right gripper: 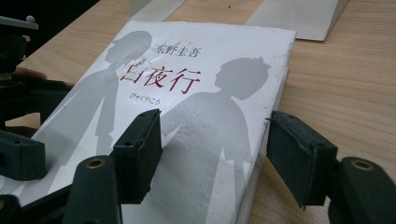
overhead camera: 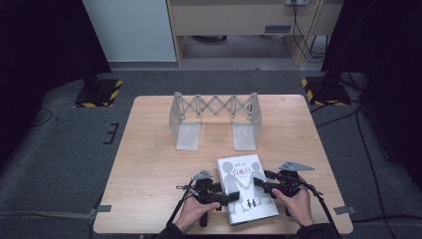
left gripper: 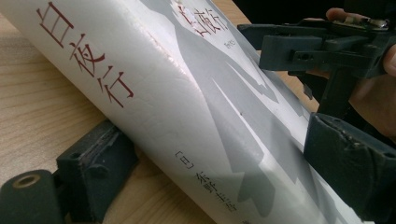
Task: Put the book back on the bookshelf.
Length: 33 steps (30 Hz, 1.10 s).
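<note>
A white paperback with grey silhouettes and red title lies flat near the table's front edge. My left gripper comes in from the book's left side and is open. In the left gripper view its jaws straddle the book's spine, one low beside the spine on the wood, the other over the cover. My right gripper is open at the book's right side. In the right gripper view one jaw hovers over the book's cover and the other stands past its right edge above the table.
A grey expanding book rack with two flat base plates stands at the back middle of the wooden table. One of its plates lies just beyond the book. Dark stands and cables sit on the floor around the table.
</note>
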Each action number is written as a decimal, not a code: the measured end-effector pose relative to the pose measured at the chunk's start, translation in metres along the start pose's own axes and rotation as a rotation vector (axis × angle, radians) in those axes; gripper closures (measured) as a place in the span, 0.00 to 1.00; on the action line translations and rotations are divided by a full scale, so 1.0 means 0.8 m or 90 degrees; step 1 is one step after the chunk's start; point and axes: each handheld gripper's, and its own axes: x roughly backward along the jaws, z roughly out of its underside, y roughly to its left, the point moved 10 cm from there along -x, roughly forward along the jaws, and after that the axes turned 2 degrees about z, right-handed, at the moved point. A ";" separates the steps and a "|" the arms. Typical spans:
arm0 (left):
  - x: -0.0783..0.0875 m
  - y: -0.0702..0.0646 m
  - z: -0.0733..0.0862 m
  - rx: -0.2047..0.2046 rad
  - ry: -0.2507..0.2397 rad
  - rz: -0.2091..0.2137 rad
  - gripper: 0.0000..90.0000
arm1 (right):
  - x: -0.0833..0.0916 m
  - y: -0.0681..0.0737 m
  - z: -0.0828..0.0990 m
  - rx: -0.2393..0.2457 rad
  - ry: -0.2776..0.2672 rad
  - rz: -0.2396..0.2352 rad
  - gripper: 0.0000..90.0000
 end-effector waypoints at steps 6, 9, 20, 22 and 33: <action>0.003 0.005 -0.002 0.041 -0.024 0.007 0.16 | 0.000 0.000 0.002 -0.027 -0.001 -0.004 0.40; 0.005 0.008 -0.004 0.072 -0.039 0.017 0.23 | -0.001 0.000 0.004 -0.051 -0.003 -0.010 0.41; 0.008 0.010 -0.004 0.079 -0.029 0.021 0.26 | -0.005 0.006 0.001 -0.089 -0.012 -0.037 0.47; 0.009 0.010 -0.004 0.078 -0.027 0.021 0.27 | -0.004 0.007 0.000 -0.086 -0.011 -0.038 0.48; 0.031 -0.003 -0.038 0.009 -0.103 0.032 0.38 | 0.010 0.013 -0.027 -0.061 -0.101 -0.066 0.58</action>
